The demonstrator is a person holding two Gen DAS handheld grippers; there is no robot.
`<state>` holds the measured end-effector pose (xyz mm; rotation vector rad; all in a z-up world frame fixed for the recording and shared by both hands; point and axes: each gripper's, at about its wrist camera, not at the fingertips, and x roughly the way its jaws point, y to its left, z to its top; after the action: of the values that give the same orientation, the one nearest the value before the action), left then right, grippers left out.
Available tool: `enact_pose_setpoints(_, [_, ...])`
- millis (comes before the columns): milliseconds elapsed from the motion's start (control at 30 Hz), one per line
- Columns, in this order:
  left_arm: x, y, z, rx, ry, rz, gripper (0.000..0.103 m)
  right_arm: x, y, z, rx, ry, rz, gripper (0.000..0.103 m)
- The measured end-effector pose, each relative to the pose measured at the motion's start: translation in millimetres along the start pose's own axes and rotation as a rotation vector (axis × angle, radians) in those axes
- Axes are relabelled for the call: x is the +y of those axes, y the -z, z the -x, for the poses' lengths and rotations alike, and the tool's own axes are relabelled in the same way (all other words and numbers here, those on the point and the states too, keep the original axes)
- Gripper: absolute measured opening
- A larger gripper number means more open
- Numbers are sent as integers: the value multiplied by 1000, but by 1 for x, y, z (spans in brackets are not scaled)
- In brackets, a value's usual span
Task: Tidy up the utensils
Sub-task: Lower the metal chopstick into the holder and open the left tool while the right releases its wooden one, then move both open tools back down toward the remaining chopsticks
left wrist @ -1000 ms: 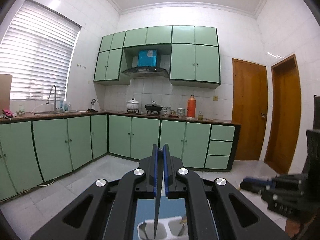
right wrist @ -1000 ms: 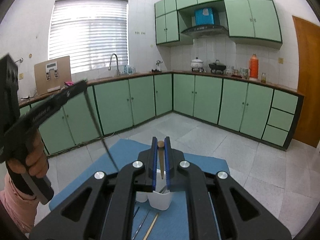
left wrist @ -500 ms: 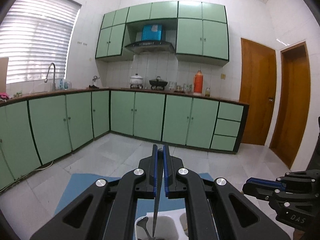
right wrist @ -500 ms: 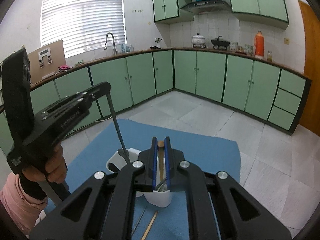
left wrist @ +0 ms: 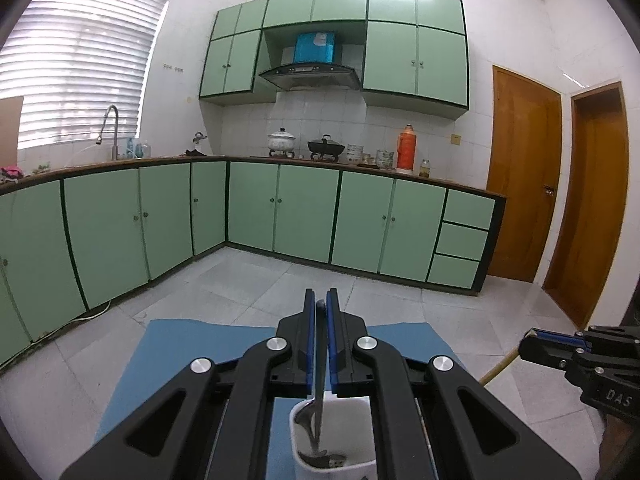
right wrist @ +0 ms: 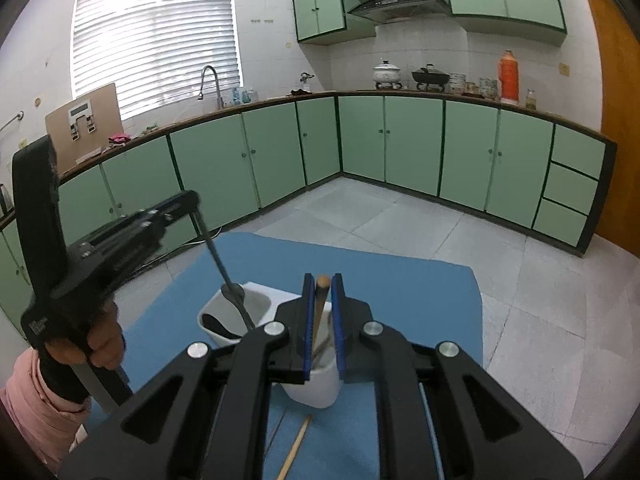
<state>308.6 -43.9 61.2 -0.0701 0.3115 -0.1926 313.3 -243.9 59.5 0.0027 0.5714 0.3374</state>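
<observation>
Left gripper [left wrist: 321, 308]: pinching spoon [right wrist: 234, 292], bowl end down in white holder [left wrist: 340, 440], base cut off. Right gripper [right wrist: 322, 292]: pinching wooden chopstick [right wrist: 320, 308], lower end hidden. Blue mat [right wrist: 380, 280] beneath.

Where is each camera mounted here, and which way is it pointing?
Left wrist: on the left gripper, looking along its fingers at a metal spoon entering the white holder.
Right wrist: on the right gripper, gripping a wooden chopstick; the left hand shows.
Shared: holder, blue mat, green cabinets.
</observation>
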Motion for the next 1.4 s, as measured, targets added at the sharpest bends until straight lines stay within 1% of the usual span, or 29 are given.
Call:
enact_pose_setpoints(33, [2, 0, 2, -3, -4, 1, 11, -2, 3, 1, 1, 10, -3, 12])
enact_pose_setpoints(100, [6, -1, 4, -5, -7, 8, 27, -6, 7, 0, 4, 20, -14, 14])
enact_pose_setpoints(133, [7, -1, 5, -8, -9, 12, 30, -9, 9, 0, 6, 20, -24, 17])
enact_pose_setpoints(167, [9, -1, 5, -10, -14, 14, 32, -13, 10, 0, 6, 22, -38, 26])
enact_pose_setpoints(233, [13, -1, 7, -6, -18, 22, 38, -17, 13, 3, -2, 30, -58, 37])
enact_pose_setpoints(300, [17, -2, 11, -12, -16, 37, 50, -21, 16, 10, -18, 30, -67, 39])
enact_pose_setpoints(367, [20, -2, 18, -26, -11, 48, 55, -25, 19, 16, -31, 32, -77, 44])
enact_pose_setpoints(500, [24, 2, 35, -47, -12, 58, 63, -28, 33, 28, -45, 36, -93, 49])
enact_pose_setpoints(600, [28, 7, 48, -64, -23, 58, 68, -27, 46, 36, -57, 50, -97, 59])
enact_pose_setpoints(633, [29, 10, 54, -71, -30, 52, 70, -26, 50, 38, -59, 52, -99, 65])
enact_pose_setpoints(700, [30, 15, 63, -73, -31, 53, 77, -26, 59, 43, -63, 56, -103, 67])
enact_pose_setpoints(800, [33, 25, 77, -71, -37, 59, 83, -26, 73, 51, -73, 64, -120, 73])
enact_pose_setpoints(833, [33, 30, 83, -64, -39, 60, 84, -25, 78, 54, -77, 62, -126, 74])
enact_pose_setpoints(900, [33, 43, 93, -46, -50, 64, 90, -21, 90, 60, -81, 60, -130, 75])
enact_pose_setpoints(967, [32, 54, 101, -26, -52, 65, 92, -14, 106, 66, -88, 78, -127, 77])
enact_pose_setpoints(1067, [27, 81, 114, 26, -64, 46, 94, -5, 126, 72, -94, 116, -122, 78])
enact_pose_setpoints(1167, [22, 106, 127, 59, -65, 32, 94, 6, 152, 77, -88, 145, -122, 78])
enact_pose_setpoints(1267, [15, 129, 142, 69, -77, -1, 97, 17, 177, 79, -66, 168, -111, 78])
enact_pose_setpoints(1333, [9, 146, 150, 97, -88, -19, 97, 23, 192, 81, -44, 176, -110, 77])
enact_pose_setpoints(1400, [5, 161, 157, 133, -81, -27, 97, 27, 206, 83, -9, 160, -129, 77])
